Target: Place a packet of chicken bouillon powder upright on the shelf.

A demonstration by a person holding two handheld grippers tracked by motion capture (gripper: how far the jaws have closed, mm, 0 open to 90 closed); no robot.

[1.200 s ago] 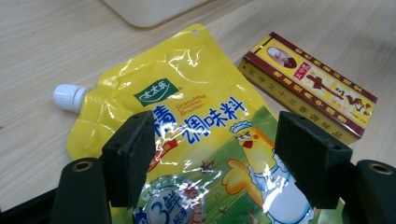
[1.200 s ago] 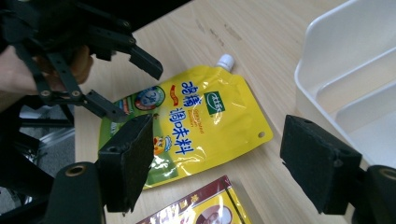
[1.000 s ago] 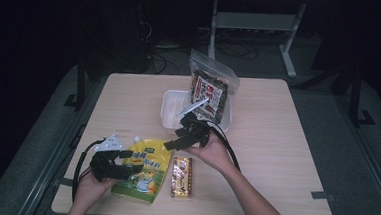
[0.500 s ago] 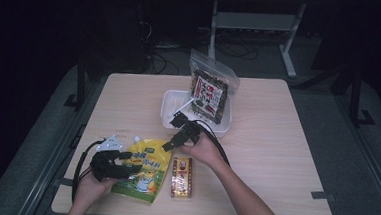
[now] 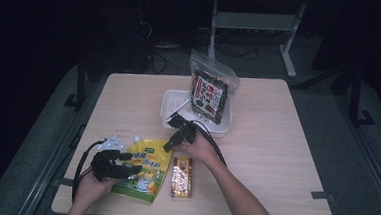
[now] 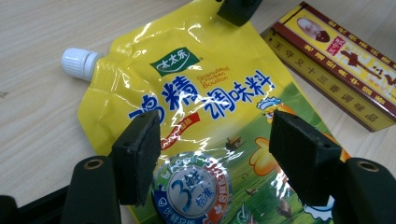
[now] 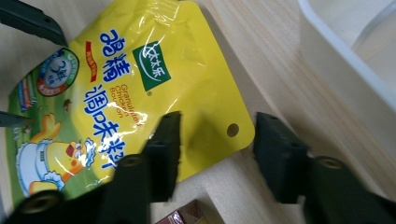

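A yellow bouillon pouch (image 5: 147, 167) with a white cap (image 6: 79, 63) lies flat near the table's front left. My left gripper (image 5: 124, 167) is at its lower left, jaws open and spread over the pouch's printed face (image 6: 210, 93), gripping nothing. My right gripper (image 5: 170, 144) is at the pouch's top right corner (image 7: 219, 121). Its jaws have just been closing but are still open, with the holed corner of the pouch between them. One pad (image 7: 163, 154) is over the pouch and the other pad (image 7: 280, 158) is over bare table.
A red and gold box (image 5: 182, 176) lies right of the pouch. Behind it stands a white tray (image 5: 167, 106) with a clear snack bag (image 5: 210, 91) upright in it. The tray's wall (image 7: 336, 60) is close to my right gripper.
My right gripper has come from beside the tray forward and down to the pouch's top right corner, and its jaws have narrowed. The left hand has stayed put.
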